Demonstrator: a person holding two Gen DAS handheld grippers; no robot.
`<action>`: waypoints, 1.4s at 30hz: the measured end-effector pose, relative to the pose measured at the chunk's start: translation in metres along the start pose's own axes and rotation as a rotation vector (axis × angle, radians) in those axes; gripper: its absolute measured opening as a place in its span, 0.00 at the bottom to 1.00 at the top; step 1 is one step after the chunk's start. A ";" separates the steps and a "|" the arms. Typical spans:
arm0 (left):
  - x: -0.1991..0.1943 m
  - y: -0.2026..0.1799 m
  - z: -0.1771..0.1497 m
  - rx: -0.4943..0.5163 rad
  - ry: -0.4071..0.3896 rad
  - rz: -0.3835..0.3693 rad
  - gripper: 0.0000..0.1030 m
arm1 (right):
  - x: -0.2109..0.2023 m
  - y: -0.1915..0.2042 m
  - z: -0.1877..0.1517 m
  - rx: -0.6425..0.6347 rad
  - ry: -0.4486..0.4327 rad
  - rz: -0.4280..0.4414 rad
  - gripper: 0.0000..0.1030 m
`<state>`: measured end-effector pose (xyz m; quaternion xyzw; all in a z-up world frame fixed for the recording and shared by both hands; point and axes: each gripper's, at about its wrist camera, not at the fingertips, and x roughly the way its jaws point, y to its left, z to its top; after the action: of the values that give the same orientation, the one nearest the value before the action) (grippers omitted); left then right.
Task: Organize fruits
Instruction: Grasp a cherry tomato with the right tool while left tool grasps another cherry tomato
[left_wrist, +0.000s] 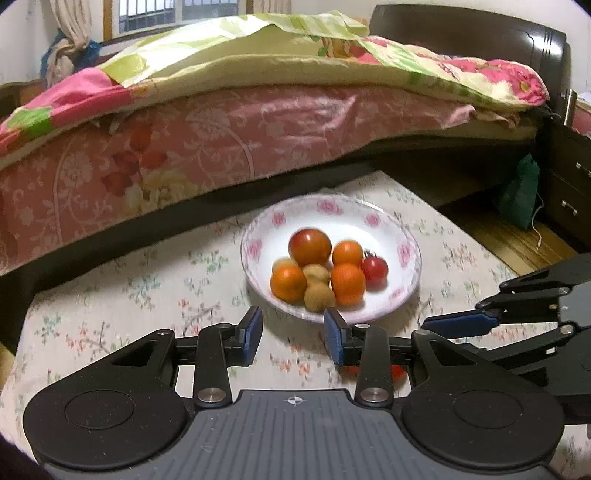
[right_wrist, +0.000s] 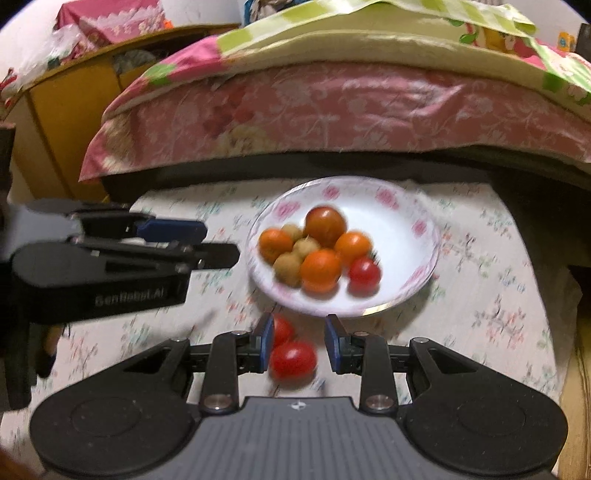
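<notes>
Red tomatoes (right_wrist: 292, 360) lie between right gripper (right_wrist: 300, 341) fingers (untouched); bowl (right_wrist: 406, 295) beyond.

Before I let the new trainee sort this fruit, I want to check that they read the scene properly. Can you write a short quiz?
1. How many oranges lie on the plate?
2. True or false: every small red tomato is already on the plate.
3. What does the plate stand on? A) bare wooden floor B) floral cloth C) the bed

Key: 1) Three. 2) False: two tomatoes lie on the floral cloth in front of the plate. 3) B.
</notes>
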<state>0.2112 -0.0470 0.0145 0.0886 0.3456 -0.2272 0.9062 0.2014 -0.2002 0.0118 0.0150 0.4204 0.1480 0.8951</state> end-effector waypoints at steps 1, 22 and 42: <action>-0.001 0.000 -0.002 0.002 0.005 -0.001 0.44 | 0.001 0.003 -0.003 -0.008 0.009 0.001 0.29; 0.009 0.002 -0.024 -0.022 0.052 -0.030 0.46 | 0.033 -0.001 -0.009 -0.037 0.057 -0.045 0.38; 0.034 -0.030 -0.021 0.020 0.073 -0.109 0.46 | 0.021 -0.019 -0.016 -0.024 0.109 -0.077 0.31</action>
<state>0.2070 -0.0787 -0.0234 0.0868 0.3806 -0.2761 0.8783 0.2065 -0.2141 -0.0175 -0.0198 0.4671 0.1191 0.8759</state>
